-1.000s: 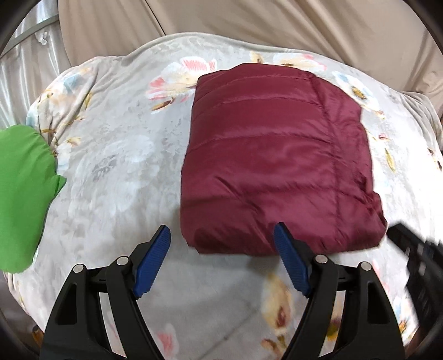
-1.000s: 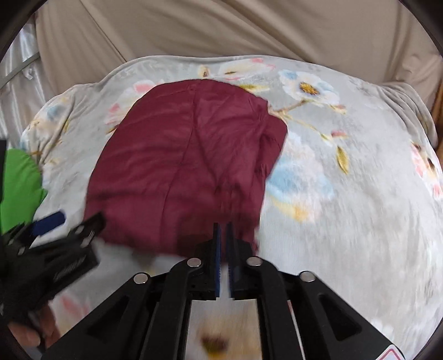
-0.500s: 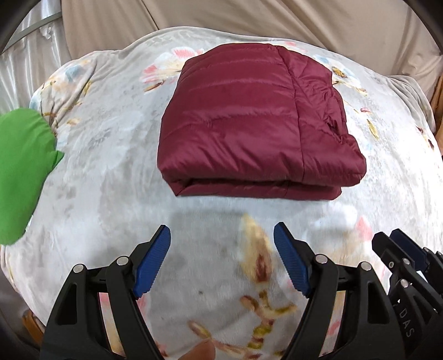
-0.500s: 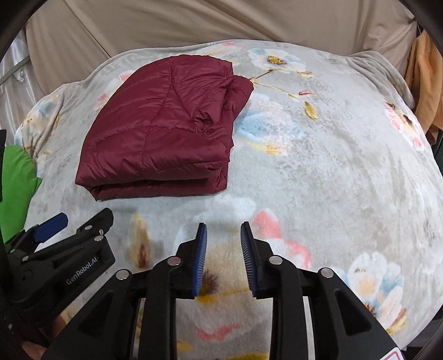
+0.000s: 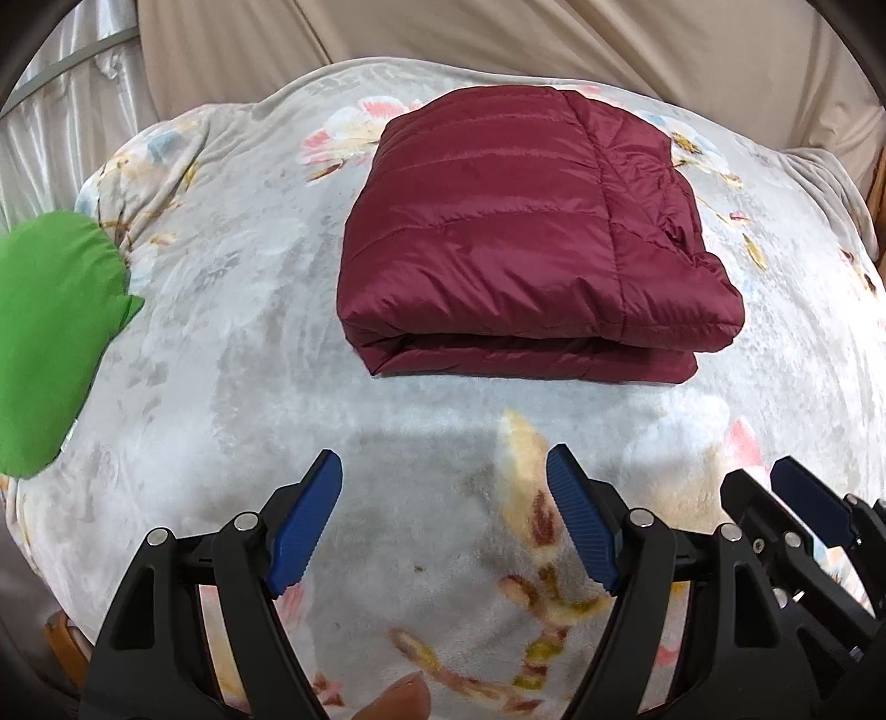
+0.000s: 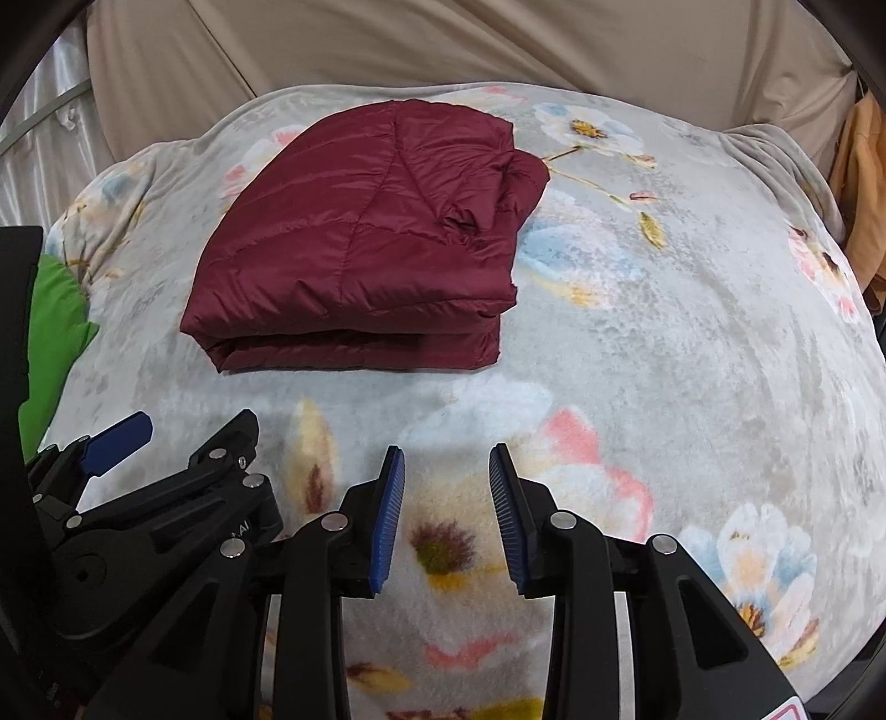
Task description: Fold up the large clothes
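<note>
We see one folded maroon puffer jacket [image 5: 531, 238], one green cloth [image 5: 50, 338], one floral blanket [image 5: 221, 343] covering the bed, and two hand-held grippers. The jacket lies flat on the blanket ahead of both grippers and apart from them, touching neither. It is folded into a thick, roughly rectangular bundle; its long axis runs across our view, side to side, and its doubled fold edge faces back toward the grippers, showing two stacked layers. The looser, rumpled end of the bundle points to the right. The left hand-held gripper [image 5: 443, 520] hangs over bare blanket with its blue pads spread wide and nothing between them; the jacket sits straight ahead of it, slightly to its right. The right hand-held gripper [image 6: 447, 515] stands partly spread, its jaws having just been opening, and only blanket shows in the gap; the jacket is ahead and to its left. The two grippers are side by side, close together. The green cloth lies well off to the left of the left gripper, at the blanket's edge. One fingertip [image 5: 396, 700] of the person shows beneath the left gripper. Beige fabric [image 6: 443, 44] hangs beyond the bed.
</note>
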